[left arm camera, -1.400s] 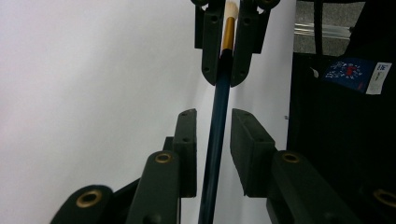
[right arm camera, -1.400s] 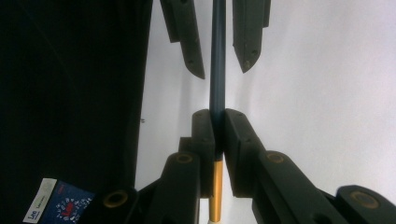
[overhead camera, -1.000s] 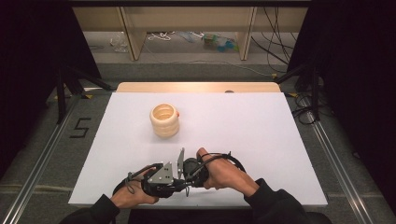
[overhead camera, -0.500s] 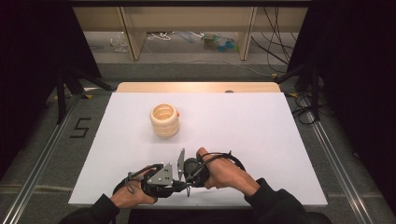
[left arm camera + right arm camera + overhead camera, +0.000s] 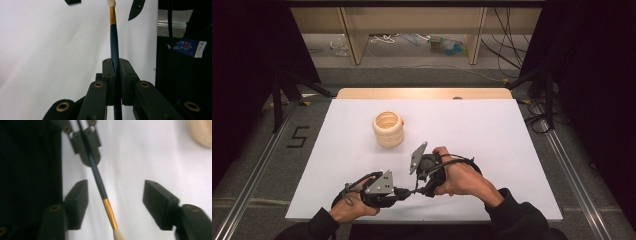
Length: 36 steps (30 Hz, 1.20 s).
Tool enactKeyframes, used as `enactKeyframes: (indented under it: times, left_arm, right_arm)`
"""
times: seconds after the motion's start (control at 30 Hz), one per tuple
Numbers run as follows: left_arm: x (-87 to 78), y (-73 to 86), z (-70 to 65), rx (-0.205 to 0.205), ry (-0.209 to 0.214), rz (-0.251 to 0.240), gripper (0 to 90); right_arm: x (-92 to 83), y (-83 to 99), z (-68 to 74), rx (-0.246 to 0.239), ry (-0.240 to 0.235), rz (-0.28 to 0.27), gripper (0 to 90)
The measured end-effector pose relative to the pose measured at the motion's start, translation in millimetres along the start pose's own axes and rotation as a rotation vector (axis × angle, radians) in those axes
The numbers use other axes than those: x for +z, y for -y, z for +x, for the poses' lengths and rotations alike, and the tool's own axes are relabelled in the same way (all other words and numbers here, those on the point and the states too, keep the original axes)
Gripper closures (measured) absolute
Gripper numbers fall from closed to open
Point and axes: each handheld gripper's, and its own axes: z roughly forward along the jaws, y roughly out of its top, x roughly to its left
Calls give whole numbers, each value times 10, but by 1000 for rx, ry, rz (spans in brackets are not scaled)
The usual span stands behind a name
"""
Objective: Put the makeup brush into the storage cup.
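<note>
A paintbrush [image 5: 113, 37] with a dark blue handle, gold ferrule and white bristles sticks out of my left gripper [image 5: 117, 62], which is shut on the handle near the table's front edge [image 5: 404, 192]. My right gripper [image 5: 115, 186] faces it from just right of it [image 5: 419, 184]. Its jaws have just been opening and now stand wide, one on each side of the brush [image 5: 100, 182], with neither pad touching it. A cream ribbed holder [image 5: 388, 128] stands upright on the white table [image 5: 492, 130], well beyond both grippers.
The white board's front edge [image 5: 422, 220] lies right under both hands. A wooden strip [image 5: 422, 93] runs along the back edge. Metal rails [image 5: 257, 175] and cables [image 5: 542, 117] flank the table on the floor.
The right gripper has let go of the brush: its jaws have spread and the hand has lifted and tilted, its grey plate now raised. The left gripper has stayed put, still clamped on the handle.
</note>
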Motion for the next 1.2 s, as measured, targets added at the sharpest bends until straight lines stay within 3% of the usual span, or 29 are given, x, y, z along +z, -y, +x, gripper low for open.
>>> enactKeyframes:
  times: [0.1, 0.17, 0.27, 0.53, 0.7, 0.87, 0.93, 1.0, 1.03, 1.2]
  left_arm:
    - [-23, 3, 26, -33, -27, -19, 841]
    - [-35, 6, 47, -55, -44, -38, 841]
    - [-62, -1, 67, -77, -61, -53, 841]
    - [-123, -10, 109, -127, -132, -104, 841]
    - [-166, -16, 136, -161, -169, -155, 841]
    - [-182, -19, 139, -185, -178, -185, 841]
    - [-195, -25, 149, -171, -185, -196, 841]
    - [-196, -23, 143, -197, -183, -214, 841]
    - [-208, -28, 156, -174, -194, -216, 841]
    - [-228, -36, 143, -217, -210, -258, 841]
  right_arm:
    - [-86, 52, -42, 70, 25, -77, 293]
    - [-135, 102, -73, 102, 74, -147, 249]
    - [-188, 189, -94, 176, 106, -223, 262]
    - [-264, 451, -115, 372, 170, -372, 224]
    - [-270, 587, -140, 477, 176, -440, 200]
    - [-247, 638, -146, 502, 163, -460, 199]
    - [-221, 654, -144, 522, 149, -470, 198]
    - [-187, 667, -140, 538, 133, -478, 199]
    - [-168, 673, -140, 538, 131, -484, 199]
    - [-97, 674, -135, 544, 98, -533, 203]
